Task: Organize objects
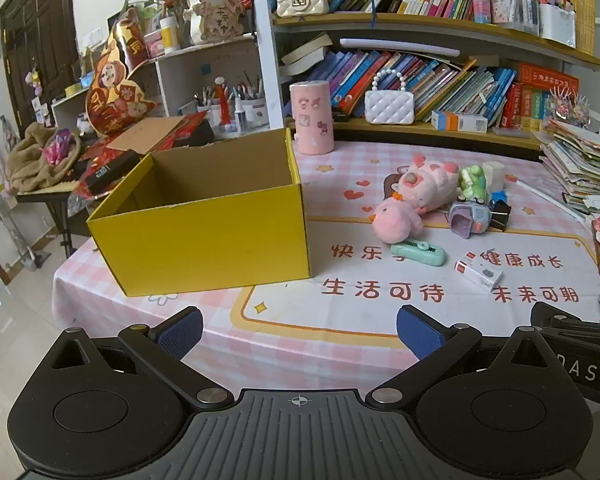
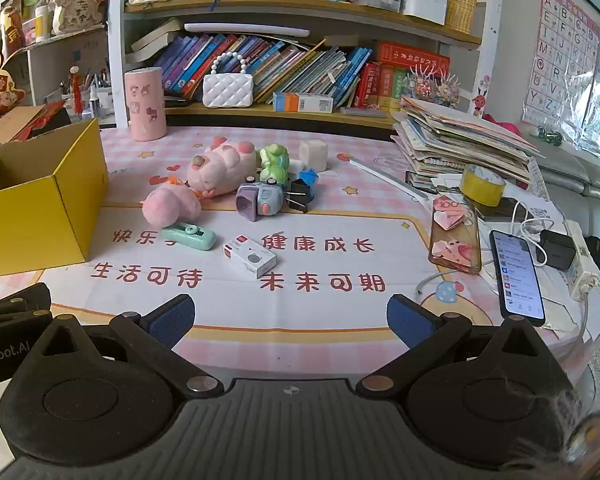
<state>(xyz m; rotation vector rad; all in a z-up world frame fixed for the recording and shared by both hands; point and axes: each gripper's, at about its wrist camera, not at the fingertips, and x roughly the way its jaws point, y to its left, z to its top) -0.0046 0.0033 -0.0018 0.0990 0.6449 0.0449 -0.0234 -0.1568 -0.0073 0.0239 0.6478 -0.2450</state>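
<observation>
Meanwhile, each hand-held gripper gapes wide before fluffy pink plush and smooth yellow cardboard box.

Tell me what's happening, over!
Left gripper and right gripper open, empty. Toys loose beside yellow box. Nothing in the way.

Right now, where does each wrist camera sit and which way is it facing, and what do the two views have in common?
Left wrist: on the left gripper, at the table's near edge, tilted down toward the yellow box; its open jaws show, plus part of the other gripper at right.
Right wrist: on the right gripper, further right, facing the toy pile and phone; open jaws show, the other gripper at left.
Shared: box, pink plush, mint dispenser, white carton, bookshelf.
</observation>
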